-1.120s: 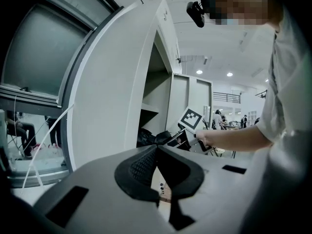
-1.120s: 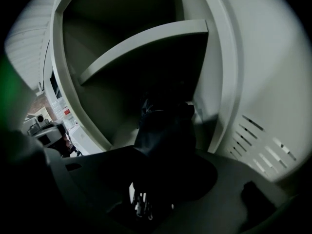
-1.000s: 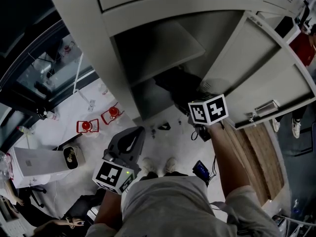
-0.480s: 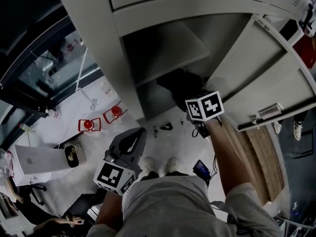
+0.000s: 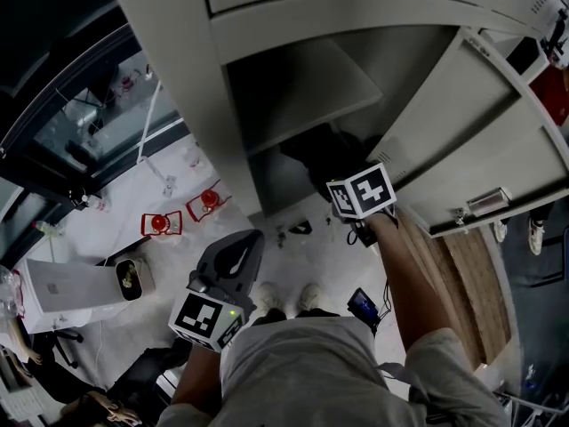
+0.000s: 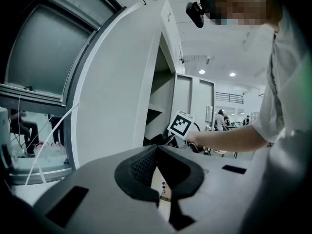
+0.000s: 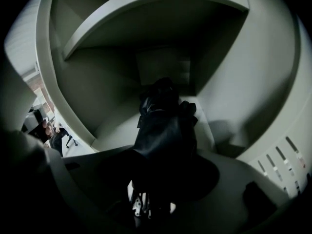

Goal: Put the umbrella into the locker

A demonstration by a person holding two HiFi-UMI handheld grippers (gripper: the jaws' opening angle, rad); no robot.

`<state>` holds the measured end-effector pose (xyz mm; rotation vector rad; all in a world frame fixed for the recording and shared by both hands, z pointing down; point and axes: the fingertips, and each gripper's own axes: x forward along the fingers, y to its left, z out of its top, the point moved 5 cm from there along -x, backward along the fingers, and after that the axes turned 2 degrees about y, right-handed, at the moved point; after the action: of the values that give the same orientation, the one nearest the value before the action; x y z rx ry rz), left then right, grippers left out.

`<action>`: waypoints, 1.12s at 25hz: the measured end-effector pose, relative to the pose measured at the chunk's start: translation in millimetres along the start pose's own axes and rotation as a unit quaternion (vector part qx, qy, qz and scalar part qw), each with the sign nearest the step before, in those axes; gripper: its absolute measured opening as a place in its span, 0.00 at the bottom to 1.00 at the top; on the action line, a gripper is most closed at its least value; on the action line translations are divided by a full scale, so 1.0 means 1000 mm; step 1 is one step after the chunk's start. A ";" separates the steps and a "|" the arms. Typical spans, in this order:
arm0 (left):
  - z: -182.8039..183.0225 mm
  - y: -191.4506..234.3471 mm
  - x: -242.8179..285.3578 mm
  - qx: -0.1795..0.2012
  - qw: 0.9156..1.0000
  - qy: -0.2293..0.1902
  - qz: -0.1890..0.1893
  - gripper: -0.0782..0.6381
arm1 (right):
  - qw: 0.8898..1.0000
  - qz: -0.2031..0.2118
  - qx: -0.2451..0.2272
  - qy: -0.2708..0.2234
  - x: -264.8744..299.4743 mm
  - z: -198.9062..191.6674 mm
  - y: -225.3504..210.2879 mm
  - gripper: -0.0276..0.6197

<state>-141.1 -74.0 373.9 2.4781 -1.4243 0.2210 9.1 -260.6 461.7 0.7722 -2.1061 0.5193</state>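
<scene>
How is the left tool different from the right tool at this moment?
The left tool has nothing between its closed jaws. The right tool's jaws, which have just opened slightly, hold the black umbrella. The left tool is outside the locker, near the person's body. The right tool reaches into its lower compartment. Each carries a marker cube.

I can reach into the locker point(image 5: 178, 105) from the front. Its door point(image 5: 467, 127) stands wide open on the right, out of the way. A shelf point(image 7: 146, 16) sits low over the space. The black umbrella point(image 7: 165, 126) fills the middle. There is bare floor point(image 7: 114, 126) to its left and a thin gap by the right wall point(image 7: 253, 82).
</scene>
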 end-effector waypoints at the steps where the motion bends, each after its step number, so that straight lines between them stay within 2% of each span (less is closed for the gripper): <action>1: 0.001 0.000 0.000 -0.001 1.000 -0.004 0.000 0.13 | 1.000 0.001 0.000 -0.001 0.000 0.000 0.000 0.39; 8: 0.003 -0.002 -0.001 -0.004 1.000 -0.010 0.000 0.13 | 1.000 0.002 -0.014 0.002 0.000 0.000 0.002 0.42; 13: -0.003 -0.001 -0.004 -0.002 1.000 0.001 -0.003 0.13 | 1.000 0.006 -0.026 -0.001 -0.004 -0.001 0.005 0.43; 28: 0.001 -0.011 0.003 0.007 1.000 -0.001 -0.024 0.13 | 0.999 0.021 0.008 -0.039 -0.036 -0.020 0.002 0.43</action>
<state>-130.0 -71.6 371.6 2.5216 -1.3664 0.2187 36.4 -234.9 444.4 0.7688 -2.1969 0.5363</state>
